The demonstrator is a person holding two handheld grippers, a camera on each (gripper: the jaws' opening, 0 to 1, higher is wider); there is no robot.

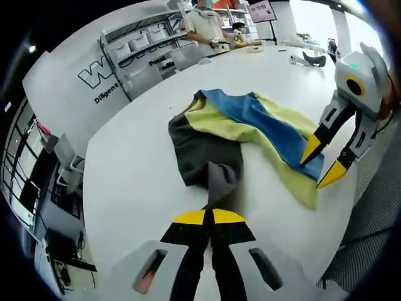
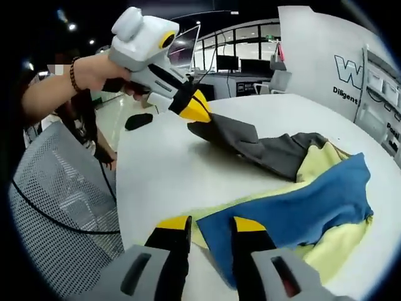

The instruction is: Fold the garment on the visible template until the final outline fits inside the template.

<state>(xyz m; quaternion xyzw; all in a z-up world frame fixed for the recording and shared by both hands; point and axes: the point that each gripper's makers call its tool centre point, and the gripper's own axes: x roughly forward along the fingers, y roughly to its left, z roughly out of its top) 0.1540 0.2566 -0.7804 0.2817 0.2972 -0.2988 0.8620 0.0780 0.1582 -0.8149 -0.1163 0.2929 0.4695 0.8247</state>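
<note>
A garment in dark grey [image 1: 200,147], yellow-green and blue [image 1: 269,122] lies crumpled on the white table [image 1: 125,182]. My left gripper [image 1: 208,216] is shut on the end of its grey sleeve [image 1: 220,182]. In the right gripper view that sleeve [image 2: 241,141] is stretched out from the left gripper [image 2: 199,111], which a hand holds. My right gripper [image 2: 211,224] is open, its yellow-tipped jaws on either side of the blue fabric's [image 2: 294,210] near corner. From the left gripper view, the right gripper [image 1: 322,164] hovers at the blue edge near the table's rim.
A grey mesh chair [image 2: 56,207] stands beside the table edge, with a black cable over it. A small black object [image 2: 138,120] rests on the table's far end. Shelves [image 1: 144,44] and a lettered wall are behind. People sit at a far table [image 1: 207,25].
</note>
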